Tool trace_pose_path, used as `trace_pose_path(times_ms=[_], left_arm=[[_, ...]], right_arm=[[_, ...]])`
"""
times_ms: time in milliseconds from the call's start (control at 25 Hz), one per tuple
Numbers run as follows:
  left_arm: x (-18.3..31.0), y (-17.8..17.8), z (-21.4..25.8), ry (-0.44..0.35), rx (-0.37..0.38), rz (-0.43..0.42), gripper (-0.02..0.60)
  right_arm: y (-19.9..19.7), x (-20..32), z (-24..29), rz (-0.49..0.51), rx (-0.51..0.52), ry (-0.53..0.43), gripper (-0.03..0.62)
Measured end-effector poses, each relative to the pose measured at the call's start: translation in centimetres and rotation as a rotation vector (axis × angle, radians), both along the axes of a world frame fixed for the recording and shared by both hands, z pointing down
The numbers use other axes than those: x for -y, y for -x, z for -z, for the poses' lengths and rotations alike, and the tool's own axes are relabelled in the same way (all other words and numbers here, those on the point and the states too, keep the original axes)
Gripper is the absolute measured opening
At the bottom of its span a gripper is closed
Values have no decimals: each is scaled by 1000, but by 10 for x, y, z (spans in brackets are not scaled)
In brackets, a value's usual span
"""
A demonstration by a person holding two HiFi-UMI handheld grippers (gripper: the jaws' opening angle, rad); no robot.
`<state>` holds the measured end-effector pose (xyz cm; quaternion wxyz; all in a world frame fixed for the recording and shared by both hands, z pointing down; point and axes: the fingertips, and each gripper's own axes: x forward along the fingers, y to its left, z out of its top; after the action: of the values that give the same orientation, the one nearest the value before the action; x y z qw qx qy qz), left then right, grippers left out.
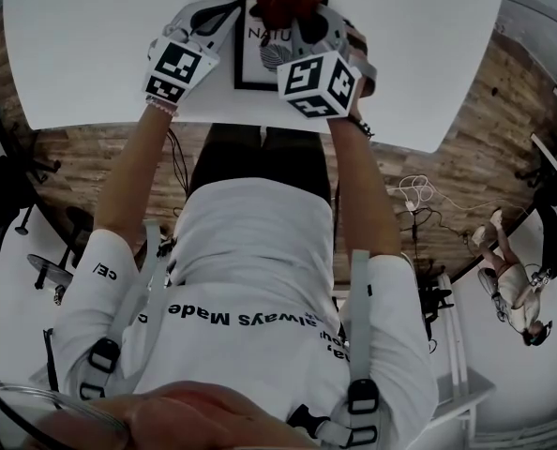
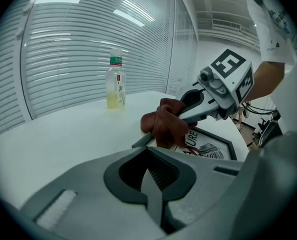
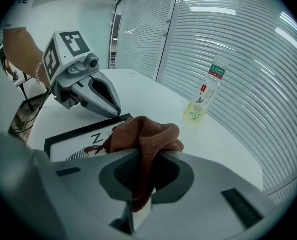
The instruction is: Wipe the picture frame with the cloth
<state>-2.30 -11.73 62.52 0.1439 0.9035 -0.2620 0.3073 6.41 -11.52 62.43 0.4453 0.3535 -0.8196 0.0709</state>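
Right gripper (image 3: 144, 156) jaws clamped on bunched rust-brown cloth (image 3: 143, 131), wad sticking out ahead of the tips, over the picture frame (image 3: 83, 134). Frame flat on white table (image 1: 429, 45), just below and ahead of both grippers. Left gripper (image 2: 149, 153) jaws closed together, nothing between them, tips by frame edge. Bottle (image 3: 203, 96) well beyond right gripper.

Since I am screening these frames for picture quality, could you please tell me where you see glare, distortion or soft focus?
Head view: the white round table is a flat, featureless white, with dark corners around the circular image. Left gripper view: ceiling lights glare on the grey slatted blinds, whose slats bow; the near jaws look soft. Right gripper view: the rust-brown cloth is fairly sharp.
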Motion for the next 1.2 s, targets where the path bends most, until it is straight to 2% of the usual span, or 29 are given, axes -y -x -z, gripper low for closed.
trace_pose_path(times_ms=[440,600,720,880,1040,1200], left_arm=[[1,0,-4,-9,31,-28,3],[0,0,-6,-1,39,-33,3],[1,-1,-7,6,48,-43,3],[1,0,-6,32,45,-50,3],[0,-1,-6,39,50,-57,3],[0,-1,-6,35,56,-60,3]], right_arm=[[-31,-5,0,-47,-17,0,15],[-28,-5,11,-73,24,-11,15],[-11,-12,39,-69,92,-53,15],[33,-40,58,5,155,-48,15],[78,-65,38,90,180,8,15],[104,-69,2,147,139,52,15]])
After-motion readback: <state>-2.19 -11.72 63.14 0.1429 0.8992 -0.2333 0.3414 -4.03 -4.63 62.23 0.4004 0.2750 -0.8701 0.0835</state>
